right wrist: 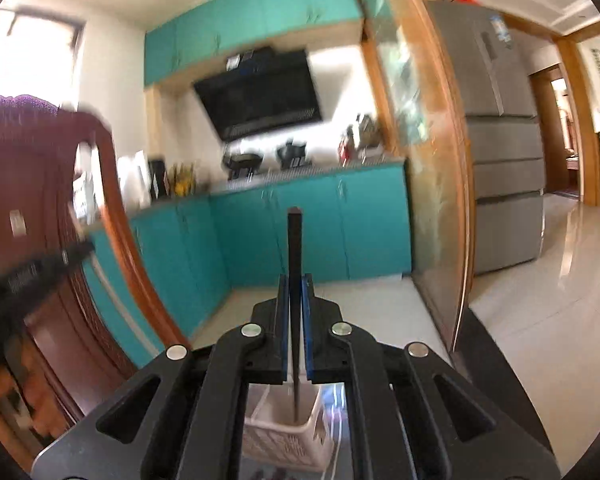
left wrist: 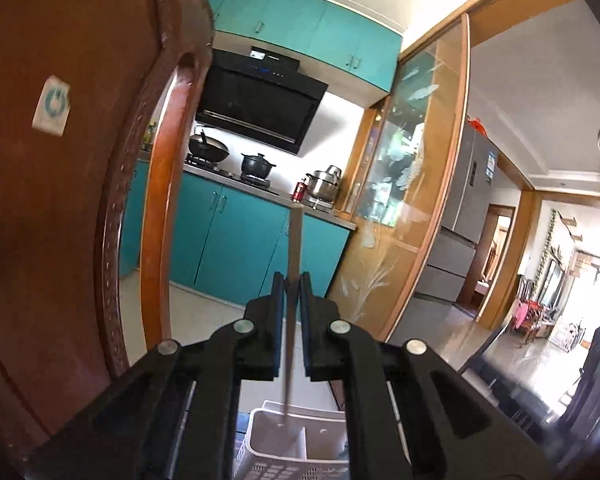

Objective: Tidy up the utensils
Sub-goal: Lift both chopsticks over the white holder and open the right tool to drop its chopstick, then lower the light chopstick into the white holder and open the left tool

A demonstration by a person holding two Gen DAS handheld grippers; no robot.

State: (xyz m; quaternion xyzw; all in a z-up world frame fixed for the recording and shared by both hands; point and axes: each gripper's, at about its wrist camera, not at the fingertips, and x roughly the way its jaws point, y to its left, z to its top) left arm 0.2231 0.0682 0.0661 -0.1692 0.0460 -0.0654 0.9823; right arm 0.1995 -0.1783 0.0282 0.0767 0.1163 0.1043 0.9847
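My left gripper point(left wrist: 292, 280) is shut on a pale silvery chopstick point(left wrist: 294, 240) that stands upright. Its lower end reaches down into a white slotted utensil basket point(left wrist: 300, 436) below the gripper. My right gripper point(right wrist: 296, 280) is shut on a dark chopstick point(right wrist: 295, 240), also upright. Its lower tip hangs over or inside the same white basket point(right wrist: 284, 440). The right wrist view is blurred by motion.
A carved dark wooden chair back point(left wrist: 60, 200) rises close on the left in both views point(right wrist: 40, 200). Behind are teal kitchen cabinets point(left wrist: 236, 248), a stove with pots point(left wrist: 256, 166), a glass sliding door point(left wrist: 404, 200) and a grey fridge point(right wrist: 500, 160).
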